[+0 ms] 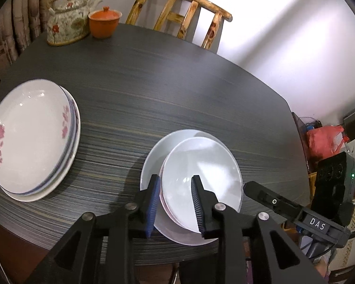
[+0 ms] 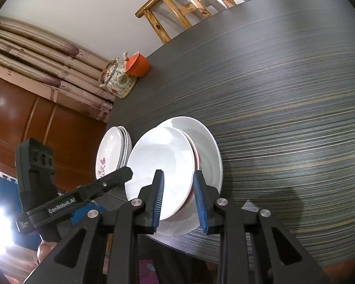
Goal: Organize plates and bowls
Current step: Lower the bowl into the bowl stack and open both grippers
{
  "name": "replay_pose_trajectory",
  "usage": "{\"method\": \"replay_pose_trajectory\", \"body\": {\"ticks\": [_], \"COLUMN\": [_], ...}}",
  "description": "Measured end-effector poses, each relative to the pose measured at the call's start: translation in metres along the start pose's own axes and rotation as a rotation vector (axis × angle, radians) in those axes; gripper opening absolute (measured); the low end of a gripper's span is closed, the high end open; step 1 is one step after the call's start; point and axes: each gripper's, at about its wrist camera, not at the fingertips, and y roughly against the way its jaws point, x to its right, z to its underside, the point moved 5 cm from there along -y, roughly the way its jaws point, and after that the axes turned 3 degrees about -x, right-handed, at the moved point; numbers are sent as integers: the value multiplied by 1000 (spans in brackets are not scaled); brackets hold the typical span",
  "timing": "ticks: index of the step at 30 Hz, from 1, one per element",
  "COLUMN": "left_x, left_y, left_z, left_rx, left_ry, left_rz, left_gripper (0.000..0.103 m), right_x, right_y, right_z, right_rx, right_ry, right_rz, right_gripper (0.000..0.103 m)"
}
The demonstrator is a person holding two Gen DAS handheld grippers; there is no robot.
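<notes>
A stack of white bowls (image 1: 201, 172) sits at the near edge of the dark table (image 1: 168, 90); a smaller bowl rests on top of a wider one. My left gripper (image 1: 175, 196) is open, its jaws either side of the top bowl's near rim. A stack of white plates with pink flowers (image 1: 30, 139) lies at the left. In the right wrist view, my right gripper (image 2: 178, 189) is open around the rim of the bowl stack (image 2: 163, 163), with the plate stack (image 2: 112, 151) beyond. Each gripper shows in the other's view: the right one (image 1: 272, 201), the left one (image 2: 101, 184).
A floral teapot (image 1: 67, 21) and an orange lidded cup (image 1: 104, 22) stand at the table's far edge. A wooden chair (image 1: 182, 16) stands behind the table. A red bag (image 1: 324, 139) lies on the floor at the right.
</notes>
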Motion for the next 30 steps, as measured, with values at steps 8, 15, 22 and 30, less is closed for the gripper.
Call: {"method": "replay_pose_trajectory", "body": {"ticks": [8, 15, 22, 30], "left_x": [0, -16, -37, -44], "left_y": [24, 18, -2, -23], "left_z": [2, 23, 39, 40], "left_rx": [92, 95, 61, 25], "left_ry": [-65, -100, -73, -82], "left_rz": [-65, -121, -50, 34], "left_gripper": [36, 39, 39, 39], "right_x": [-7, 15, 36, 40], "right_y": [16, 32, 37, 25], "right_z": [0, 7, 21, 32], "right_rx": [39, 114, 168, 148], "right_ry": [29, 60, 88, 115], "right_rz": [-16, 95, 167, 198], "right_gripper": [28, 34, 39, 40]}}
